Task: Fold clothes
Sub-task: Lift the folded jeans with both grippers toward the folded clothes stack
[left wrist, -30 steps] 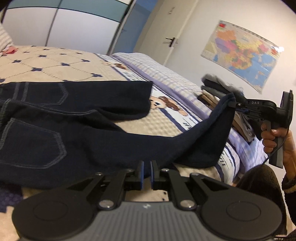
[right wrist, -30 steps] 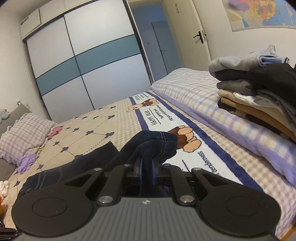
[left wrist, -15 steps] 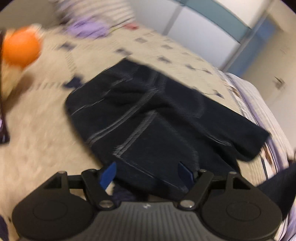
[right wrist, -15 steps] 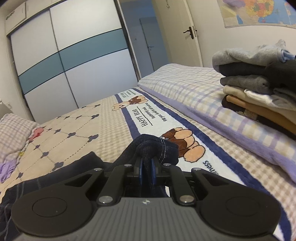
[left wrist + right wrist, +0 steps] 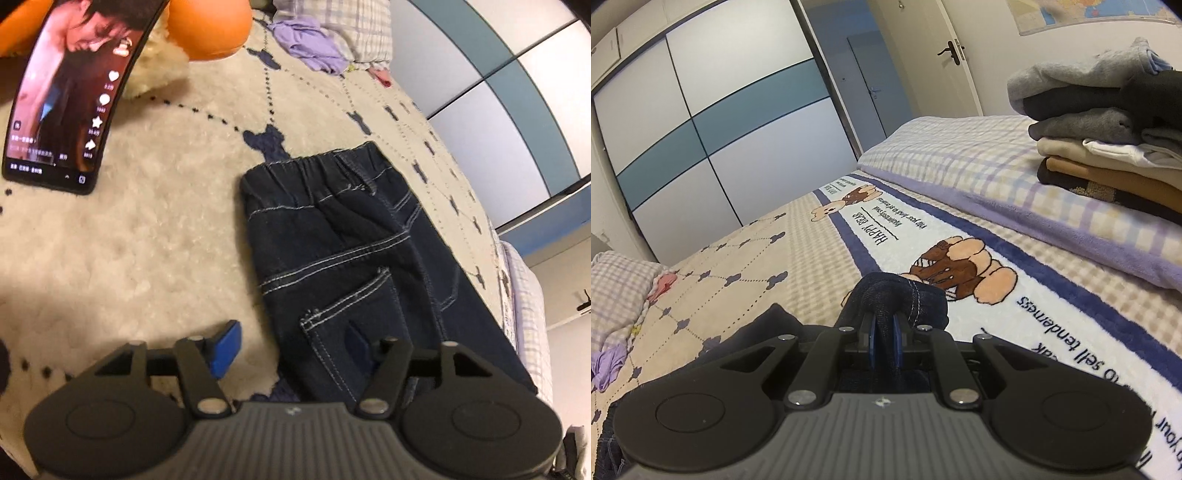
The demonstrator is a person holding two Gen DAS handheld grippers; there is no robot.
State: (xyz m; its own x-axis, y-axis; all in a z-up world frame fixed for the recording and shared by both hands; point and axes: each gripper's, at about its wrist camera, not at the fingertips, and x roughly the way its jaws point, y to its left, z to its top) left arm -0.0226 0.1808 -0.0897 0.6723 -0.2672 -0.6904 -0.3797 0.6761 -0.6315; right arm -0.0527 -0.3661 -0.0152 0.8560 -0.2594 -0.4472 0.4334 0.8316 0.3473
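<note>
Dark blue jeans (image 5: 351,258) lie flat on the cream blanket, waistband at the far end and a back pocket facing up. My left gripper (image 5: 291,347) hangs open over their near edge, with one blue pad above the blanket and the other above the denim. In the right wrist view my right gripper (image 5: 884,341) is shut on a bunched jeans leg end (image 5: 901,299), held just above the bed. The rest of that leg trails down to the left behind the gripper body.
A phone (image 5: 70,92) with a lit screen leans at the upper left beside an orange ball (image 5: 208,26). A stack of folded clothes (image 5: 1108,129) sits on the checked quilt at the right. Pillows and small garments lie by the wardrobe (image 5: 701,129).
My left gripper opened, let go of the cloth and swung from the leg toward the waistband end. My right gripper kept its hold and sank lower toward the bed.
</note>
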